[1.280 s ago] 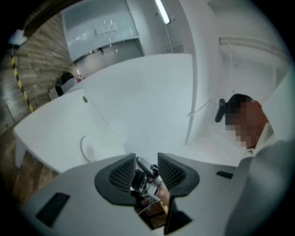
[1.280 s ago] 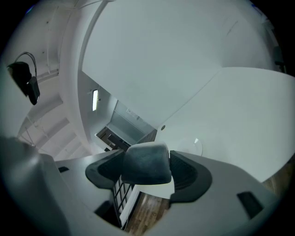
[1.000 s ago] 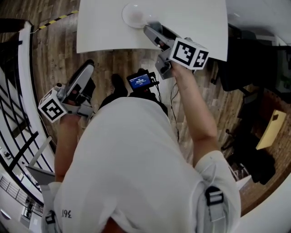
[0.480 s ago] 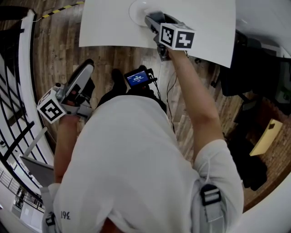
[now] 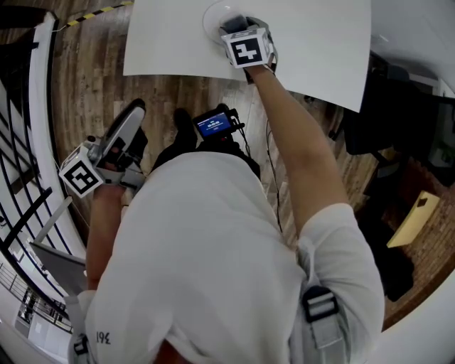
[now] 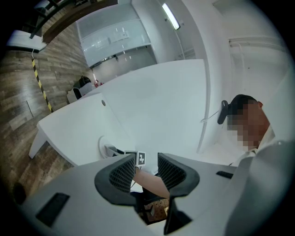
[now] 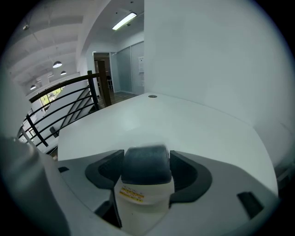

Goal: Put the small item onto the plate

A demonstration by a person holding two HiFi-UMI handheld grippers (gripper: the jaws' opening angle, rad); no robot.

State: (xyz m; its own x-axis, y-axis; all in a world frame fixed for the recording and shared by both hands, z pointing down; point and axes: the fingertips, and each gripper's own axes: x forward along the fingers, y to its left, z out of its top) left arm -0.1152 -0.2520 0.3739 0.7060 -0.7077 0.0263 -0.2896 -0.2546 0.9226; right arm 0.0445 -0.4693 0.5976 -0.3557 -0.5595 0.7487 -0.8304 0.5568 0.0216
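In the right gripper view a small white bottle (image 7: pixel 145 166) with a dark cap and a yellow label sits between the jaws of my right gripper (image 7: pixel 146 169), which is shut on it. In the head view that right gripper (image 5: pixel 232 25) reaches over the white plate (image 5: pixel 210 11) near the front edge of the white table (image 5: pixel 163 43); the bottle itself is hidden there. My left gripper (image 5: pixel 130 117) hangs low at the left, off the table. Its pads (image 6: pixel 120 174) stand apart with nothing held between them.
The table's front edge (image 5: pixel 178 74) runs just below the plate. A small device with a blue screen (image 5: pixel 215 124) hangs at the person's chest. A black railing (image 5: pixel 28 142) lies at the left and dark chairs (image 5: pixel 398 106) at the right on the wooden floor.
My right gripper has moved left and farther over the table with the bottle, from beside the plate to above it. The left gripper has hardly moved.
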